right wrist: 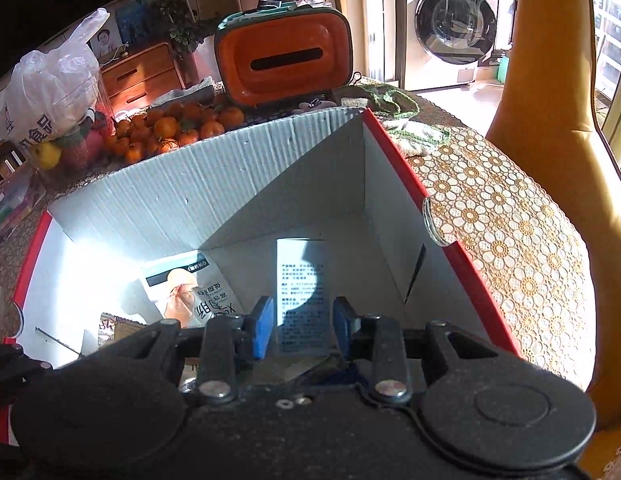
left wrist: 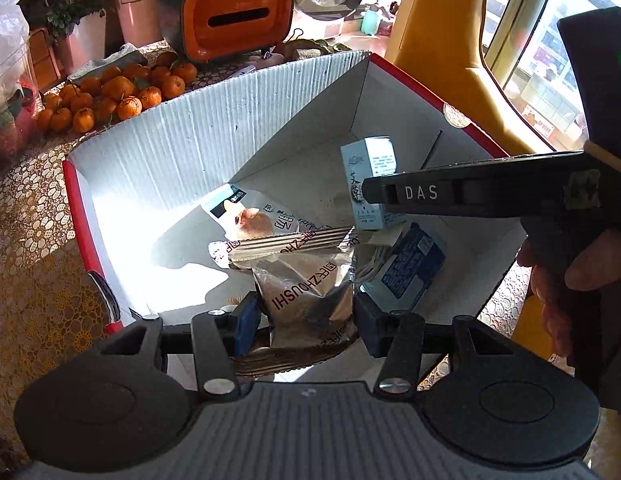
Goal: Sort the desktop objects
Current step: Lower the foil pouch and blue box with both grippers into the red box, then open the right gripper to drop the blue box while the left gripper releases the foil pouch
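A white corrugated carton (left wrist: 214, 120) with red outer walls stands open on the table. My left gripper (left wrist: 306, 322) hangs over its near edge, blue pads pressed against both sides of a silver foil packet (left wrist: 306, 292). My right gripper (right wrist: 302, 328) reaches in from the right, shut on a pale blue printed box (right wrist: 304, 280) that stands upright near the carton's far corner. That box (left wrist: 368, 168) also shows in the left wrist view, behind the right gripper's finger (left wrist: 422, 193). A white snack packet (left wrist: 246, 216), a dark blue box (left wrist: 406, 268) and a white cable (left wrist: 374, 260) lie on the carton floor.
Behind the carton lie a heap of tangerines (left wrist: 110, 96) and an orange tissue box (left wrist: 234, 16). A plastic bag (right wrist: 50, 92) stands at the left. A yellow chair back (right wrist: 550, 80) rises at the right past the lace tablecloth (right wrist: 502, 220). A person's hand (left wrist: 550, 280) holds the right gripper.
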Motion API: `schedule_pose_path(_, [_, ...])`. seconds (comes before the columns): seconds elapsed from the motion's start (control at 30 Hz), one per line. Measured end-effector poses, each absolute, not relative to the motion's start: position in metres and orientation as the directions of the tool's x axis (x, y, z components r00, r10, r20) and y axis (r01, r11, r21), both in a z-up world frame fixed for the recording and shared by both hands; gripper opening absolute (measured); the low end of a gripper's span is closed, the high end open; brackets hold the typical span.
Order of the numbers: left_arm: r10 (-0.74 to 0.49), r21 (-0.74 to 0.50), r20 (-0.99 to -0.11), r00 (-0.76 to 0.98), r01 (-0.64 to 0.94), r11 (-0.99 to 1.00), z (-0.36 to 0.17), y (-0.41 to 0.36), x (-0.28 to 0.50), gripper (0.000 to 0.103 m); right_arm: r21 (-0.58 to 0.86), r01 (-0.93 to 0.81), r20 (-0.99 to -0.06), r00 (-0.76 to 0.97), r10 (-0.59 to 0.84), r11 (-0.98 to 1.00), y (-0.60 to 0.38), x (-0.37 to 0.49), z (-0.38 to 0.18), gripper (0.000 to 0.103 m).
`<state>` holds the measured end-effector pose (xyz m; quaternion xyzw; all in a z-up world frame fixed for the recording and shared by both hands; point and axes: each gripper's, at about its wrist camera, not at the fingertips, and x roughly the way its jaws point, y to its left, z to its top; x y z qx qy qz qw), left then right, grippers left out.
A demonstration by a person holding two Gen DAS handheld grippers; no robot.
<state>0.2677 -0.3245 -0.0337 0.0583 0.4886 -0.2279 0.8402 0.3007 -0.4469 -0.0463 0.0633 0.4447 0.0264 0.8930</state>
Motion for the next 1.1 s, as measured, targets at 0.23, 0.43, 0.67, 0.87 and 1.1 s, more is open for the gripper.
schedule_pose_path(0.23, [-0.349, -0.153, -0.844, 0.407, 0.442, 0.884, -0.033, -0.323, 0.267, 0.056, 0.193, 0.014, -0.762, 0.632, 0.141, 0.981, -0.455, 0.292, -0.042, 0.066])
schedule_pose_path(0.43, [-0.361, -0.161, -0.827, 0.431, 0.434, 0.886, -0.025, -0.322, 0.259, 0.061, 0.23, -0.005, -0.716, 0.677, 0.172, 0.973, -0.459, 0.276, -0.027, 0.081])
schedule_pose_path(0.67, [-0.385, -0.19, -0.803, 0.456, 0.415, 0.89, -0.013, -0.316, 0.244, 0.068, 0.254, -0.054, -0.666, 0.715, 0.215, 0.966, -0.458, 0.257, -0.01, 0.087])
schedule_pose_path(0.87, [-0.392, -0.207, -0.785, 0.479, 0.394, 0.896, -0.003, -0.305, 0.234, 0.068, 0.252, -0.08, -0.642, 0.732, 0.228, 0.964, -0.451, 0.245, 0.006, 0.087])
schedule_pose_path(1.1, [-0.42, -0.232, -0.758, 0.499, 0.396, 0.889, 0.013, -0.291, 0.212, 0.068, 0.261, -0.102, -0.615, 0.749, 0.247, 0.96, -0.444, 0.224, 0.022, 0.088])
